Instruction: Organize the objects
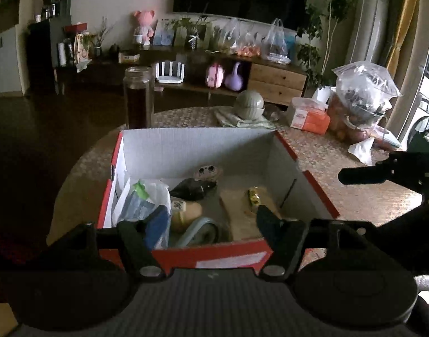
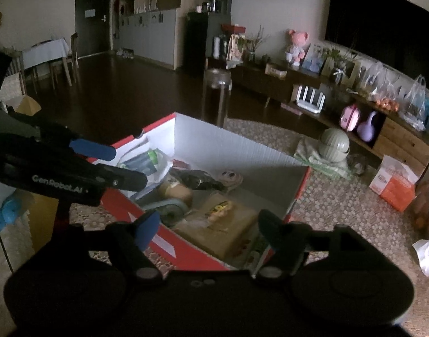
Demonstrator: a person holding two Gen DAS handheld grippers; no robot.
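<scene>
Grippers left [image 1: 211,219] and right [image 2: 211,231] both spread, empty, above box [image 1: 197,140] rim; bare table [image 1: 327,151] alongside.

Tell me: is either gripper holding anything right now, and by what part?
Nothing is held. The left gripper and right gripper both have open jaws with nothing between them, above the red box.

Both wrist cameras look steeply down, close over the red box [image 1: 183,255] [image 2: 124,205] on the table [image 1: 341,168] [image 2: 341,196], which both views share.
</scene>
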